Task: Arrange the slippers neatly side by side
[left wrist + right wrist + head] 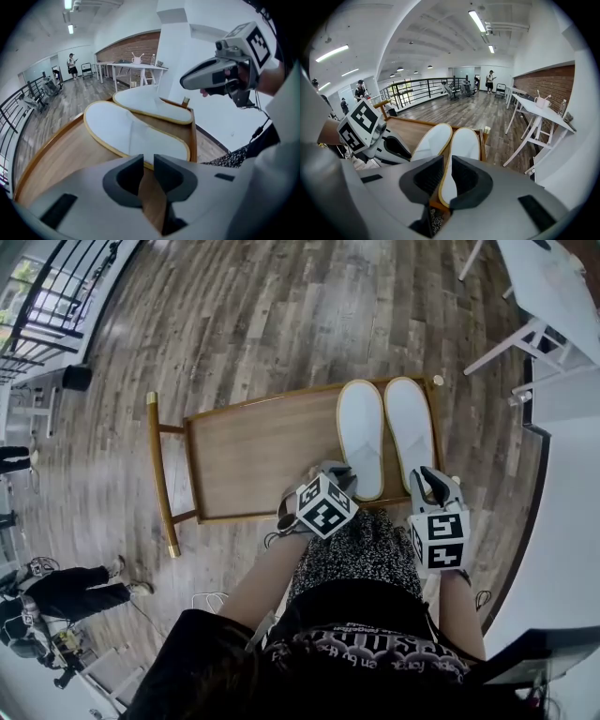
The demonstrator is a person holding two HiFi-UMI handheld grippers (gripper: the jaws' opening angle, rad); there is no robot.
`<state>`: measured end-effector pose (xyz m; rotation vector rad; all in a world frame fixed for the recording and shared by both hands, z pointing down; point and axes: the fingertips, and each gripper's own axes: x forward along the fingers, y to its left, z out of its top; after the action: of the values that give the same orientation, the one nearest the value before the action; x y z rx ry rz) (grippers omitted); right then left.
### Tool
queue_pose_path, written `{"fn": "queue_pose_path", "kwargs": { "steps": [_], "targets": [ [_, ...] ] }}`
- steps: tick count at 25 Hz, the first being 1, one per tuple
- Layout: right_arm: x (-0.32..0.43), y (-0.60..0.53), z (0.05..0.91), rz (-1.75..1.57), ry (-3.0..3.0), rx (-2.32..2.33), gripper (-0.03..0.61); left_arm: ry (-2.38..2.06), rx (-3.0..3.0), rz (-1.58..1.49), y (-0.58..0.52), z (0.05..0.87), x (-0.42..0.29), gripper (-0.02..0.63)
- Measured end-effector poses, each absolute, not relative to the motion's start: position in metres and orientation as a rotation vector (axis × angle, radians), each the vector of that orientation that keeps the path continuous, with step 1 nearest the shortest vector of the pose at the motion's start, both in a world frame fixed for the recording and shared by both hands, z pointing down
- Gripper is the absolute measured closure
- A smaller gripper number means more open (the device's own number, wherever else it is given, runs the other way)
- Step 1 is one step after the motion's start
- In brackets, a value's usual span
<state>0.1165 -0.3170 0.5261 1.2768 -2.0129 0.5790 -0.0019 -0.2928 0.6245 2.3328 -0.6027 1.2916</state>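
– Where are the slippers?

– At the tray's [244, 451] right end, flat on the wood. The left slipper [361, 437] and right slipper [410, 432] lie close side by side, heels toward the tray's near edge.

– And the grippers?

– The left gripper [148, 161] hangs over the tray's near edge, just left of the left slipper's heel. Its jaws stand a narrow slit apart, with only bare wood in the gap. The right gripper [447, 164] sits at the right slipper's heel. Its jaws are slightly spread too, and the heel shows through the gap, but I judge the pads aren't pinching it.

– Why hold them there?

– The pair already looks matched, so I'd guess each gripper waits at a heel for a last nudge – or to back off.

– What about the surface?

– It's smooth pale wood with a raised rim. The slippers should slide easily, and the rim at the tray's right end keeps the outer one in line.

– And the room?

– Far left of the tray are a rail [66, 287] and a person [70, 592]. There's plank floor [281, 315] all round it, and a white table [553, 296] off its right end.
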Motion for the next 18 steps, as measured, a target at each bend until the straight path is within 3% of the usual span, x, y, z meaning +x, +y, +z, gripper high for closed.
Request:
{"fn": "queue_pose_path", "kwargs": {
  "steps": [5,18],
  "targets": [
    [0.12,-0.317,0.524,0.575,-2.015,1.287,0.523,-0.634,2.319,1.158,-0.296,0.609,0.005,0.545],
    [0.128,-0.32,0.521,0.597,-2.008,1.328,0.523,-0.596,2.279,1.155,-0.287,0.623,0.018,0.545]
  ]
}}
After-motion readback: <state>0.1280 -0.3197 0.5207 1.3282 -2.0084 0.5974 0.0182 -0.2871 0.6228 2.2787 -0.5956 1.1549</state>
